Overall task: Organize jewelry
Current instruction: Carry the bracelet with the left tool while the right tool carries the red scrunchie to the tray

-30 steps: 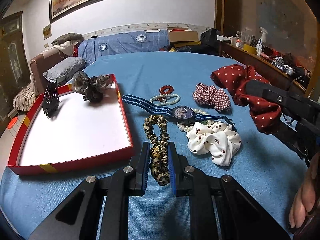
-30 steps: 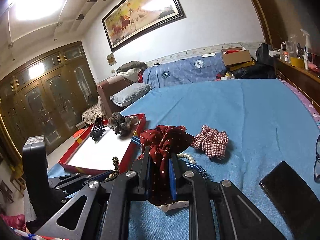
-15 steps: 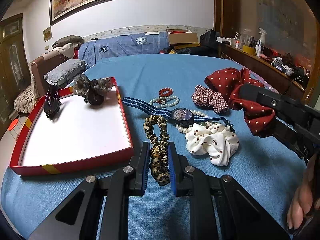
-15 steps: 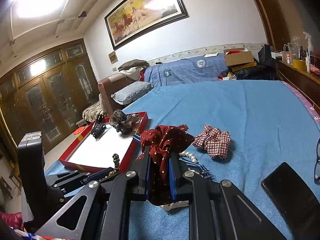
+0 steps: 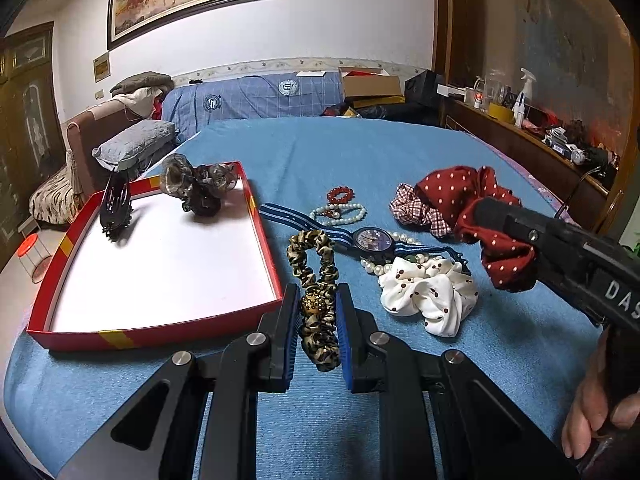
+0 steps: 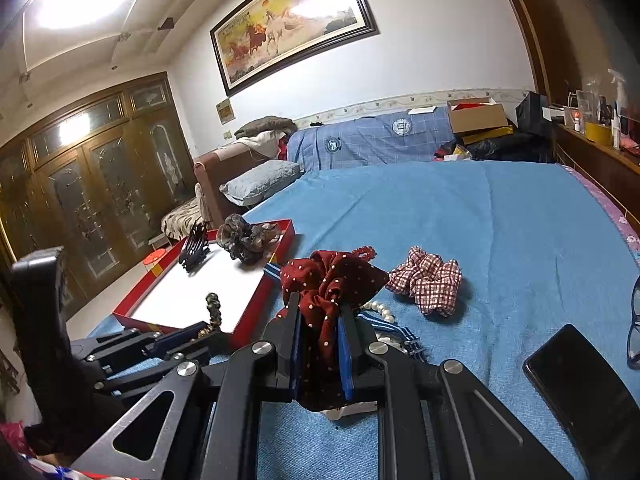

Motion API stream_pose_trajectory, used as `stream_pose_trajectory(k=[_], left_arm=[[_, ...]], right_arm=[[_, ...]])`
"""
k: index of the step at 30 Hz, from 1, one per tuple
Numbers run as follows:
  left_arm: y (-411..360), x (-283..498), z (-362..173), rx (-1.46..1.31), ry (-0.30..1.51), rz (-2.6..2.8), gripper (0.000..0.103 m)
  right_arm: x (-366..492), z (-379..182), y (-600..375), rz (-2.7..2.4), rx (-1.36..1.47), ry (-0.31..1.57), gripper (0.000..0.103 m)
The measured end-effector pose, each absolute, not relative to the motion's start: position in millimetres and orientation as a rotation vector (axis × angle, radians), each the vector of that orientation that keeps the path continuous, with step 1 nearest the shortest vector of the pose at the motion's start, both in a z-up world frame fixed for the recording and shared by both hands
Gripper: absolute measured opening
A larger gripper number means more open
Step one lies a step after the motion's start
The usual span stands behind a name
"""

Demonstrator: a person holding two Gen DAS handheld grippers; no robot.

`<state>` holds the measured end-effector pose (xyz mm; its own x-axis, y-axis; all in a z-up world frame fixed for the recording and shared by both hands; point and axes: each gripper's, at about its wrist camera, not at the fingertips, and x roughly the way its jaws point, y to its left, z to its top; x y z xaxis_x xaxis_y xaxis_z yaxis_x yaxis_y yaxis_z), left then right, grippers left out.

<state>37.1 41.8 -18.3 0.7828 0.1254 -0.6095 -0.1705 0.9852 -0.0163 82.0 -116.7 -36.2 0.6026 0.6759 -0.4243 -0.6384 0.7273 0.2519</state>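
My left gripper (image 5: 318, 312) is shut on a leopard-print scrunchie (image 5: 316, 280), whose far loop stretches out over the blue bedspread. Left of it lies a red tray (image 5: 160, 336) with a white floor, holding a black claw clip (image 5: 116, 204) and a brown-grey scrunchie (image 5: 196, 188). My right gripper (image 6: 320, 320) is shut on a dark red polka-dot scrunchie (image 6: 332, 276), held just above the bed. That right gripper (image 5: 516, 228) also shows at the right of the left wrist view. The left gripper (image 6: 188, 334) appears at the lower left of the right wrist view.
On the bedspread lie a plaid scrunchie (image 5: 408, 208), a white dotted scrunchie (image 5: 428, 296), a striped-strap watch (image 5: 374, 239), pearl bracelets (image 5: 340, 212) and a red bead bracelet (image 5: 340, 194). A black phone (image 6: 584, 380) and glasses (image 6: 634, 320) lie at the right.
Both grippers keep their hold. In the left wrist view the right gripper with the red scrunchie has drifted slightly leftwards and nearer.
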Motion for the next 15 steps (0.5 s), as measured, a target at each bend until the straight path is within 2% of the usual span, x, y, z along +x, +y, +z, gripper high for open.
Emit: stream_pose_trajectory(k=[15], left_arm=[[64.3,17.6,-3.7,-0.131,0.603,0.181,0.017]], right_arm=[[86.7,-38.3,-97.6,0.753,0.096,0.568,0.017]])
